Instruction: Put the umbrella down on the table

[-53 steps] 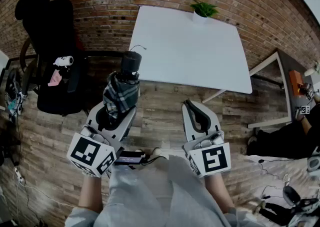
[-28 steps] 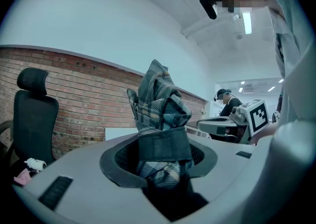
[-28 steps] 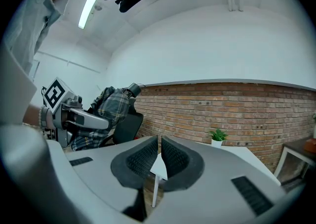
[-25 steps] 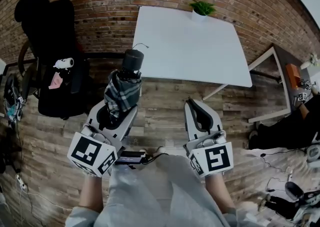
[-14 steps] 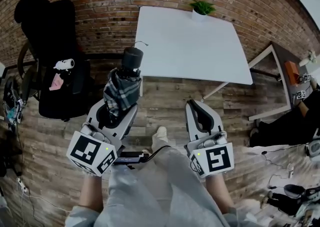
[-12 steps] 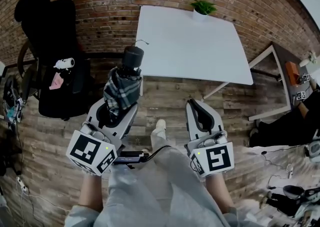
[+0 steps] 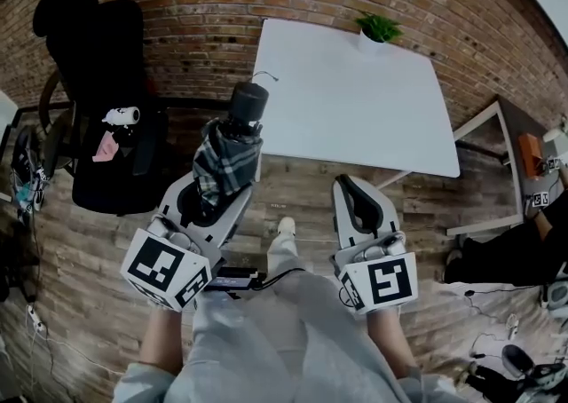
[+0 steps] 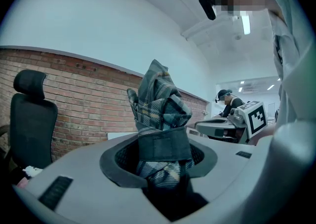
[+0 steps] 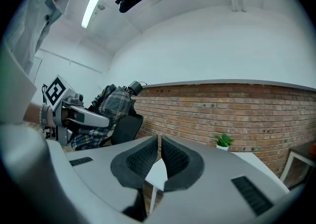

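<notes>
The left gripper (image 7: 222, 193) is squeezing the folded checked umbrella (image 7: 229, 157) around its middle, right over the strap. The umbrella is pointing up and away toward the white table (image 7: 355, 99). It is not lying on the table yet. It is hanging in the air over the wood floor (image 7: 293, 193), and its round black handle (image 7: 249, 101) is showing just at the table's near left corner. The right gripper (image 7: 352, 190) is carrying nothing. Its 2 pads are sitting almost together, with only a thin slit between them.

I think the step in hand is carrying the umbrella over the table top, so the job looks about halfway done. To do it well, the left gripper should be going farther in over the white top, not stopping at the corner. A round thing set near an edge is likely to roll off.

Then the umbrella should be tipping down until it is lying flat. The whole length should be resting on the table before the pads are letting go. If they are opening too high, the heavy handle end may be dropping first and bouncing.

The little potted plant (image 7: 379, 28) is standing at the far edge, well away, so the middle of the table looks like the safe spot. The right gripper is best waiting off to the side.
</notes>
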Motion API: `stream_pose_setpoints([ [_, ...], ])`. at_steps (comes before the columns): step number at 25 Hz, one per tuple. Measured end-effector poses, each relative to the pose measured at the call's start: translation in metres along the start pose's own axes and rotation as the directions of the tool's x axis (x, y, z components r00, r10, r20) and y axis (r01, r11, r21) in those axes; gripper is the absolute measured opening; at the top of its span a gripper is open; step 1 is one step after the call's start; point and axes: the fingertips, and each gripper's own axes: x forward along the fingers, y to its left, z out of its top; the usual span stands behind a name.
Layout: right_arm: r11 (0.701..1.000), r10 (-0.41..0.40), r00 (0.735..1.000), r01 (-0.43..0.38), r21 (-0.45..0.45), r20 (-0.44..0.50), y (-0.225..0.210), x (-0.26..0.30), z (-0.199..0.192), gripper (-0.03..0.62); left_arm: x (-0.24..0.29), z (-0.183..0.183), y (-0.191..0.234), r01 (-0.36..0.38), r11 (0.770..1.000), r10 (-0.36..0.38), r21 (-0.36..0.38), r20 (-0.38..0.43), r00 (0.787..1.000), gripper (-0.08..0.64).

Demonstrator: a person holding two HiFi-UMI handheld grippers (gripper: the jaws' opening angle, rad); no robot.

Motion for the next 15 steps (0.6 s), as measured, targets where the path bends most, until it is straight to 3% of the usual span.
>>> stream_pose_setpoints([
  [15, 0.997, 0.082, 0.997, -0.082, 0.007, -0.002, -0.121, 0.125, -0.003, 0.052, 0.147, 0.035, 0.064, -0.068, 0.997, 0.069, -0.04, 0.008, 0.998, 0.207],
])
